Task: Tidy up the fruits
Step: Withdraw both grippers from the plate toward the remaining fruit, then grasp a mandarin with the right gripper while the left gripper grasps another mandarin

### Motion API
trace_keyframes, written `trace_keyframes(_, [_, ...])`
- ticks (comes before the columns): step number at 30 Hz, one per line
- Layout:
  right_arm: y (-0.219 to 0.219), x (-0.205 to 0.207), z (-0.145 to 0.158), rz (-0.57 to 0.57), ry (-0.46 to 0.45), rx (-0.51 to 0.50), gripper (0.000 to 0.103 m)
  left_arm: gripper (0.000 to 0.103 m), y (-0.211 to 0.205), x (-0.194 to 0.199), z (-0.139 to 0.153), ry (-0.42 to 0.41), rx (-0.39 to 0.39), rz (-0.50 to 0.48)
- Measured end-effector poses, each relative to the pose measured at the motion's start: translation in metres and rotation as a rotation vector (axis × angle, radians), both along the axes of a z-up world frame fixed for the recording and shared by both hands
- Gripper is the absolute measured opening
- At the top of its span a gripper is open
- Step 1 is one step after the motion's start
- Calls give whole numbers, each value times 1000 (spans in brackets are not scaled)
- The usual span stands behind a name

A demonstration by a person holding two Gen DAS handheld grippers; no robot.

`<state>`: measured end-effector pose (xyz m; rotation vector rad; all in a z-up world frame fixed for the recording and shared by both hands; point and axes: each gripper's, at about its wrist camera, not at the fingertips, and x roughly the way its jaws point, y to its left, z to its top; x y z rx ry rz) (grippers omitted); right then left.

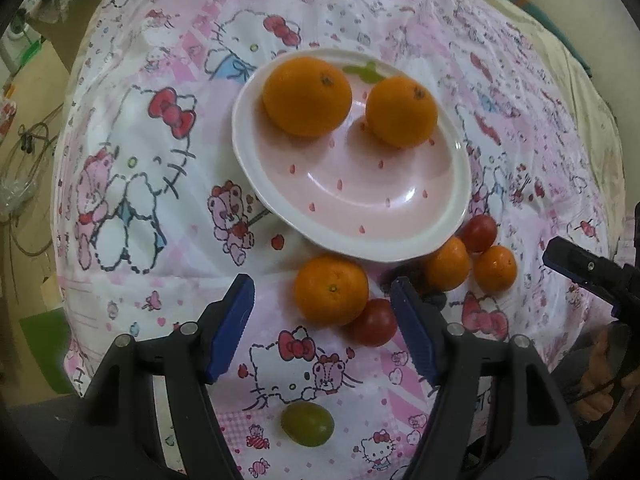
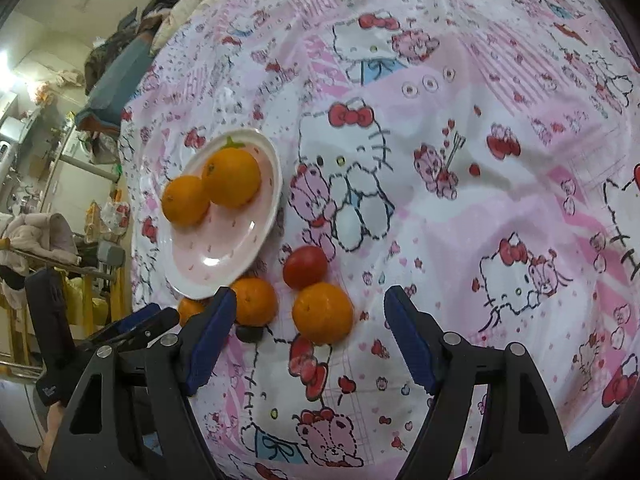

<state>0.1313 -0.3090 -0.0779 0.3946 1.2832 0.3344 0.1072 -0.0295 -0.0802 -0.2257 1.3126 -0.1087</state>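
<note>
Nearest the left wrist camera lies a green grape [image 1: 307, 424] on the Hello Kitty cloth [image 1: 132, 208], low between the wide-open, empty blue pads of the left gripper [image 1: 322, 300]. Just past those pads sits a mandarin [image 1: 331, 290] touching a small red tomato [image 1: 375, 322], and further right, close by the plate's near rim, two smaller mandarins [image 1: 447, 263] [image 1: 495, 268] and a second tomato [image 1: 478, 233] cluster together. Beyond them the pink strawberry-print plate [image 1: 400, 196] already holds two mandarins [image 1: 307, 97] [image 1: 401, 111] at its far side, with its near half bare. The right gripper [image 2: 306, 312] is likewise spread wide and holds nothing; in its view a mandarin [image 2: 322, 313] rests between its pads with a tomato [image 2: 305, 267] just behind. Risk, as I judge it: closing on the near mandarin could nudge the touching tomato and send it rolling over the soft, wrinkled cloth, and a hard squeeze could burst a tomato or the grape. Both grippers seem aimed at the same cluster, so they may collide. A fruit dropped onto the glossy plate might roll into those already there or over the shallow rim.
</note>
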Motion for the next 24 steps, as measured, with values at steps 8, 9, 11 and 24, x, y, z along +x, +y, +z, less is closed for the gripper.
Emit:
trace_keyframes(8, [31,-1,-15,153,-25,-181,77,57,-12,4,-12,35,13,-43])
trace_keyframes(9, [33,-1,-16,164,-25,-191,75,54,-13,5,-14,46,7,-44])
trace_keyframes(11, [38,-2,-19,184,-26,-219,73,54,-14,7,-17,58,9,-47])
trace_keyframes(24, [52,-2,-25,266,-58,-325,44,40,-17,10,-21,63,45,-59])
